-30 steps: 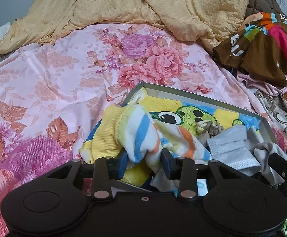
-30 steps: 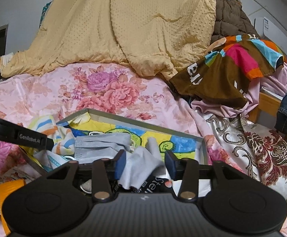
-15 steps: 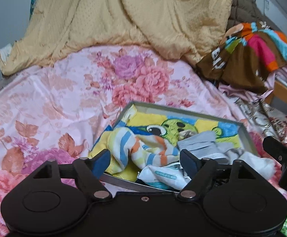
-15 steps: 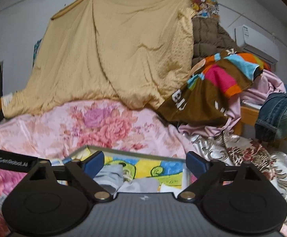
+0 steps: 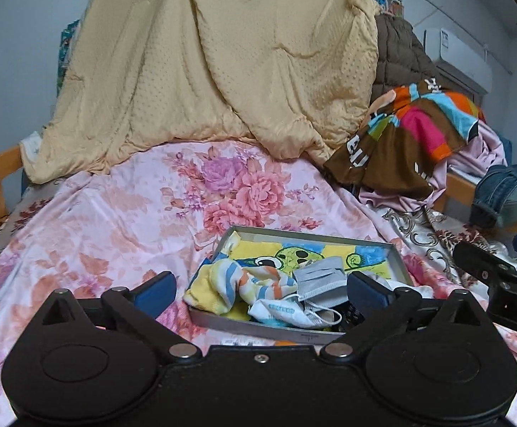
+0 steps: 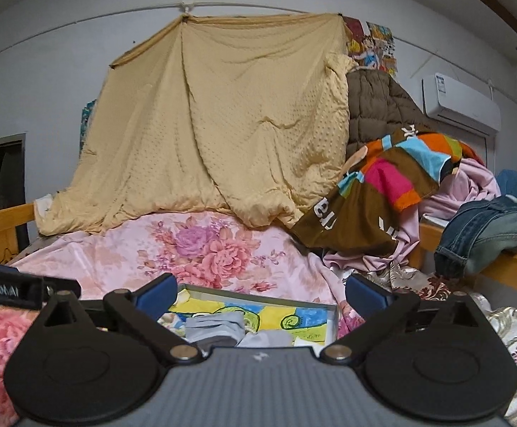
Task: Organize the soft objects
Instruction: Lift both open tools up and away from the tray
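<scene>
left claw (image 5: 260, 290): released, jaws spread wide, nothing between them; hovers over the near edge of the tray.
right claw (image 6: 260, 290): released too, jaws wide, empty; also at the tray's near edge, pointing at the far wall. Seen from the left wrist as a black arm (image 5: 496, 277) right of the tray.
tray (image 5: 315, 236): shallow grey box on the bed, cartoon picture with a green face on its floor; landmark for the rest.
sock (image 5: 237, 283): striped yellow/blue/orange/white, crumpled in the tray's near-left corner, lapping over the left rim.
mask (image 5: 320, 279): grey, folded, inside the tray just right of the sock, touching it.
white mask (image 5: 287, 311): printed, ear loop showing, at the tray's near rim in front of the grey one.
grey cloth (image 6: 265, 338): inside the tray, near side, partly hidden by the right claw's body.
bedsheet (image 5: 116, 213): pink floral, under the tray.
quilt (image 5: 223, 71): tan, dotted, hung up behind the tray.
shirt (image 5: 411, 131): brown with bright stripes, on the heap behind-right of the tray.
jeans (image 6: 489, 231): on the wooden rail far right of the tray.
</scene>
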Motion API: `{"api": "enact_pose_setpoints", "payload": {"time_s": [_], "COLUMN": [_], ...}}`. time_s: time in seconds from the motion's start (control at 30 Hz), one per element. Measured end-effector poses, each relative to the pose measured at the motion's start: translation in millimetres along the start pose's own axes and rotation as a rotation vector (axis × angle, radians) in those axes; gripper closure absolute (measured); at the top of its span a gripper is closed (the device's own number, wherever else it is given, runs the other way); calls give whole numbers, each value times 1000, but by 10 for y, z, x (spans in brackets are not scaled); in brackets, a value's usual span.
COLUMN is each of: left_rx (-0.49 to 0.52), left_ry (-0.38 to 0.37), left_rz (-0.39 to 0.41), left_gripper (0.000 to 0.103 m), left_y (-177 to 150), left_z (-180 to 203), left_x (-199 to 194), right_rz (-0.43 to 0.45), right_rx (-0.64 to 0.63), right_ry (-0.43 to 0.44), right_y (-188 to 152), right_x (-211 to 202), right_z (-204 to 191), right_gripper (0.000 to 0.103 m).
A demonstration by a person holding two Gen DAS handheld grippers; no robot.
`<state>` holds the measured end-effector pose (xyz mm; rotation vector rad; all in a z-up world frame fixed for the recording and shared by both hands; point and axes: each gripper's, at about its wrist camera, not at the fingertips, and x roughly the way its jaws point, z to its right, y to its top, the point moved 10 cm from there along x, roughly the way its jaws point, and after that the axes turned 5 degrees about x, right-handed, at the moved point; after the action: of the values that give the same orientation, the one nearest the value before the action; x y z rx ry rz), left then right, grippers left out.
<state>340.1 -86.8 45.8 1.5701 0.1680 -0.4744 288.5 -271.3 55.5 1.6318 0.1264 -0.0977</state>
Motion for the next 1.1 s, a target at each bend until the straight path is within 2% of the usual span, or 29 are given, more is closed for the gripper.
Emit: {"api": "enact_pose_setpoints", "payload": {"time_s": [0.23,0.47,0.7,0.8,1.1], "left_rx": [-63,-55,8,-2,-13], "left_ry": [-5,-22,-66,-89,-69], "left_rz": [44,49,51,32,-52], "left_gripper": [1,1,1,1,1], "left_y": [-120,-382,-667,-826,-1302], "left_z": [-175,-265,-301,-363,-548], "left_x": [-564,-876,-1000,-1015,-885], "right_rz": [-5,6,-67,-124,-194], "right_rx": [-11,-62,-114,-132,-166], "right_ry": [39,64,61,65,103], "right_y": [-290,-560,-859,-1028,-1286], "right_x": [-450,-838,-1064,-1094,-1036], "right_z": [-160,-387,-553,-614,-768], "right_gripper": [0,0,0,0,0]}}
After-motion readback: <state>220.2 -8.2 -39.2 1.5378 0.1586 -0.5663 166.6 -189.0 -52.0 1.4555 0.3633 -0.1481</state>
